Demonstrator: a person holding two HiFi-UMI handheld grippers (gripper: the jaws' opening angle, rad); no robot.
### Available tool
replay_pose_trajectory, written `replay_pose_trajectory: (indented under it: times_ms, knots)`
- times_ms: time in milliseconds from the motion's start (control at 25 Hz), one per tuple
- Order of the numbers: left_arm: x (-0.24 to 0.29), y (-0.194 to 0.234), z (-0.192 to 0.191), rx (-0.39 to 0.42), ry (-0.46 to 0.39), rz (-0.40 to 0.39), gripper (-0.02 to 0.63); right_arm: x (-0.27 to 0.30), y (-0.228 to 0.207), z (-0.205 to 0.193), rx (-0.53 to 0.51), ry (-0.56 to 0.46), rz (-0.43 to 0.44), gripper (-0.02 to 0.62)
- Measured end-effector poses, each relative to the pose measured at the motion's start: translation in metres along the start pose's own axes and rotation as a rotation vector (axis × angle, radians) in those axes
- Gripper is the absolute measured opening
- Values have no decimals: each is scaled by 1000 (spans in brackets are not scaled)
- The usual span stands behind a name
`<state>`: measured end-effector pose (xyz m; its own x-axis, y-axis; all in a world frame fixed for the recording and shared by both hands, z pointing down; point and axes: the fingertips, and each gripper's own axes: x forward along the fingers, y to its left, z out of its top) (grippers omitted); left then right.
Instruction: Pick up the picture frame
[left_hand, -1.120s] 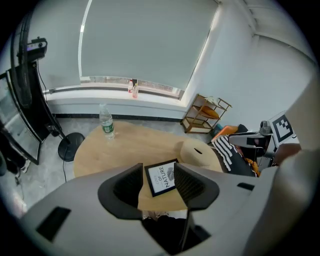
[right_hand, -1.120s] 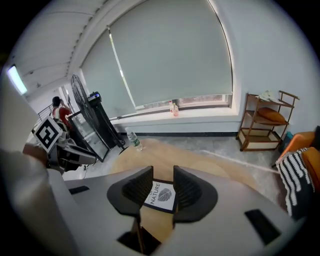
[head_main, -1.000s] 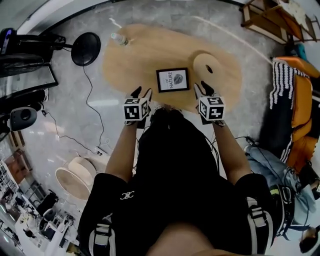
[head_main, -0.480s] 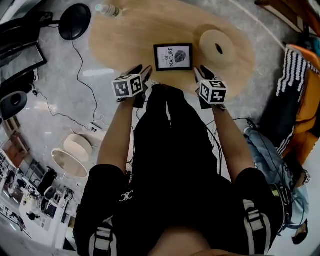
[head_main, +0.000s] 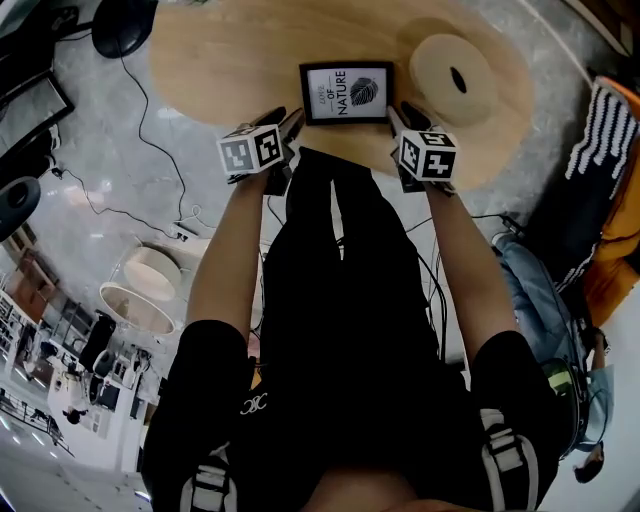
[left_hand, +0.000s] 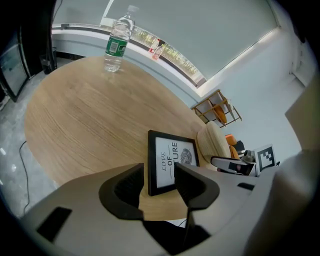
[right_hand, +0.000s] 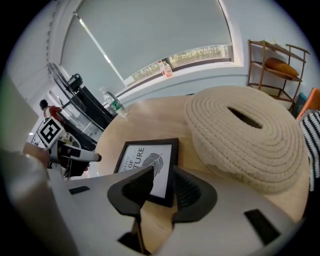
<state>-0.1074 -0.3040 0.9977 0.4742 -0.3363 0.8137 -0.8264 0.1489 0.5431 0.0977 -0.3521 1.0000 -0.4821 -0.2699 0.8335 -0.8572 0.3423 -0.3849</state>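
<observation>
A black picture frame (head_main: 346, 92) with a white leaf print lies flat on the oval wooden table (head_main: 220, 60), near its front edge. My left gripper (head_main: 288, 126) hovers just off the frame's near-left corner and my right gripper (head_main: 402, 112) just off its near-right corner. In the left gripper view the frame (left_hand: 170, 160) shows through the gap of the open left gripper (left_hand: 159, 182). The right gripper view has the frame's right edge (right_hand: 148, 166) showing between the jaws of the open right gripper (right_hand: 162, 190). Neither gripper holds anything.
A round woven cushion with a slot (head_main: 456, 66) (right_hand: 245, 135) sits on the table right of the frame, close to my right gripper. A water bottle (left_hand: 117, 42) stands at the table's far side. A black lamp base (head_main: 124, 22) and cables lie on the floor at the left.
Both grippers have come down toward the table's front edge and now flank the frame's near corners. The frame has not moved on the table.
</observation>
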Motion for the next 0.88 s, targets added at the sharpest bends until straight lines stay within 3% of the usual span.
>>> replay_pose_trajectory:
  times_ms: [280,680,760,880]
  knots:
    - [42,16,5,52,47,11,198,46,-16,-7,12,28,-29,118]
    - [71,26,-9,40,78,11,197,71,-24,-21,-9,71,-76,124]
    - [75,30,-12,48,79,26,152,73,-27,-20,-25,68,-75,124]
    - [78,34,-11,60,72,39,150,76,-28,-21,-67,67,-91,118]
